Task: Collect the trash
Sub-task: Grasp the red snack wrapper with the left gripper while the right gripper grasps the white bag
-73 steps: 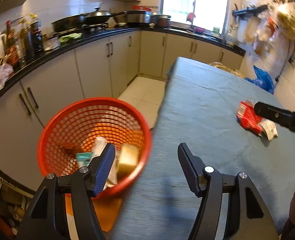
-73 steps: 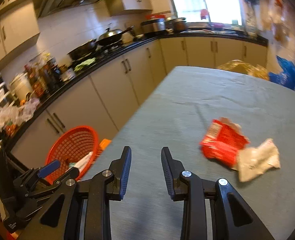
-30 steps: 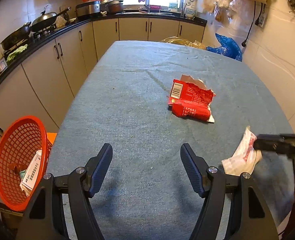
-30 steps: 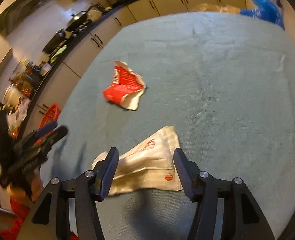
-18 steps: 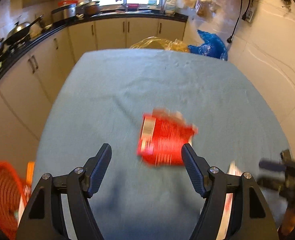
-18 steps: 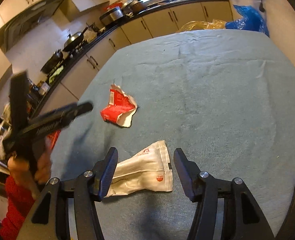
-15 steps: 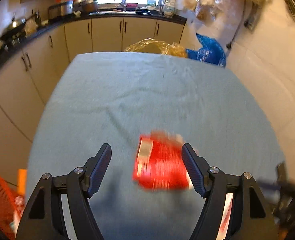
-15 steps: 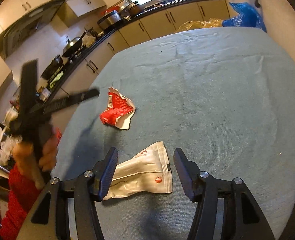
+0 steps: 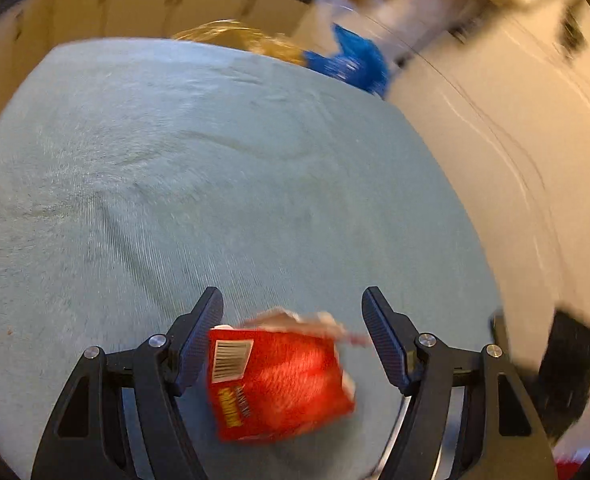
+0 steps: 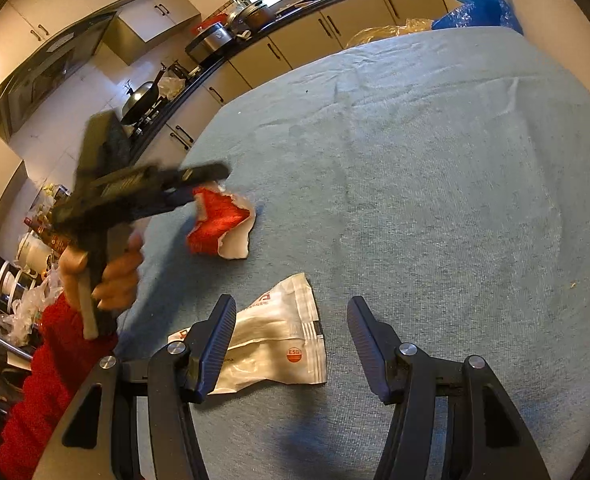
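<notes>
Item, step: approach. Left hand-held gripper (image 9: 293, 334) released, straddling red wrapper (image 9: 277, 384); right hand-held gripper (image 10: 291, 344) released, white packet (image 10: 273, 346) at its 9 o'clock finger. Next, probably: lower, clench.

The tabletop (image 10: 435, 184) is covered in a pale blue-green cloth with a fine ribbed weave, and on it lies a red wrapper (image 9: 275, 380) with a white barcode patch, yellow lettering and a pale torn edge, beside a white packet (image 10: 279, 348) printed with red marks and a small round red stamp. Both grippers are black, the left gripper (image 9: 293, 340) and right gripper (image 10: 291, 344) alike, with dark finely grooved fingers (image 9: 199, 340). The sleeve (image 10: 51, 364) is red, the cabinets (image 10: 295, 46) beige with dark handles, and a crumpled bag (image 10: 475, 4) at the far edge is bright blue.
</notes>
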{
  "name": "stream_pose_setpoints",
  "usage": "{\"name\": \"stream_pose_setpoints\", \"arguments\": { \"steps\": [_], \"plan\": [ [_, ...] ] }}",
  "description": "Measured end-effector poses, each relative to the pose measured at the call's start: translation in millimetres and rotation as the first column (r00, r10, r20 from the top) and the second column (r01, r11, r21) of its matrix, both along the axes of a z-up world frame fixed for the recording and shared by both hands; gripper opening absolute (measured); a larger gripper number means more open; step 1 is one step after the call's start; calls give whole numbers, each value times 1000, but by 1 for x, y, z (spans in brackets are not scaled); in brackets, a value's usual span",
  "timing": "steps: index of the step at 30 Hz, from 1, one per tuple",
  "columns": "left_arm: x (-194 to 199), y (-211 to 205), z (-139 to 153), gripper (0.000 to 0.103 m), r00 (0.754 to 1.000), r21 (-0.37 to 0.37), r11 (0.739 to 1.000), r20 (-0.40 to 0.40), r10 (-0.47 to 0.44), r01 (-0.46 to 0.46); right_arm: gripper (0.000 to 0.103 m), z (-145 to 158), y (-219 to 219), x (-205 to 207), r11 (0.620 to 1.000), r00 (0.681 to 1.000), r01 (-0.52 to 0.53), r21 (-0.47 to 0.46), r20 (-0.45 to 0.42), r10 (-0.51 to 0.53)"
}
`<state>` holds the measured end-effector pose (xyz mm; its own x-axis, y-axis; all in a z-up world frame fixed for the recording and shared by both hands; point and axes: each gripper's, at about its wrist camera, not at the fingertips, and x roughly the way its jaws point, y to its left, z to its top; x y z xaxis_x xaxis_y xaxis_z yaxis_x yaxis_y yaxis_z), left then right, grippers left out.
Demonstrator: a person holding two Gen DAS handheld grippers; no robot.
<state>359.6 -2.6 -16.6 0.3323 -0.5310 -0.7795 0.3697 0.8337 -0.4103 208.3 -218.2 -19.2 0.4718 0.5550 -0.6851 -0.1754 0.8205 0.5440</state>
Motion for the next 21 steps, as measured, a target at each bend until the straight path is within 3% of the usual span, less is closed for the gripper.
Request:
{"name": "stream_pose_setpoints", "arguments": {
  "steps": [5,8,11,14,15,16,17,19,21],
  "plan": [
    [-46,0,-1,70,994,99,990,25,-103,100,62,-1,-3,-2,1000,1000,-6,5,7,6],
    [-72,0,-6,70,991,138,983,41,-124,117,62,-1,-4,-7,1000,1000,-4,4,10,4],
    [-91,-3,-11,69,991,195,978,93,-93,73,62,-1,-4,-13,1000,1000,-4,2,7,4],
    [-97,-9,-10,58,991,202,979,133,-21,-6,62,2,-4,-21,1000,1000,3,0,-4,-3],
    [-99,-10,-9,49,989,196,980,146,-2,-27,62,4,-3,-24,1000,1000,9,-5,-9,-9],
    [-101,-12,-7,29,985,200,978,169,20,-54,62,5,-3,-27,1000,1000,14,-8,-13,-14],
    [-101,-13,-7,17,985,210,975,168,35,-71,62,8,-2,-32,1000,1000,20,-5,-21,-20],
    [-103,-12,-8,14,984,211,972,163,72,-106,65,11,-1,-40,999,999,31,8,-39,-30],
    [-110,-14,-7,14,974,249,958,208,91,-142,68,14,0,-48,999,997,46,18,-57,-45]
  ]
}}
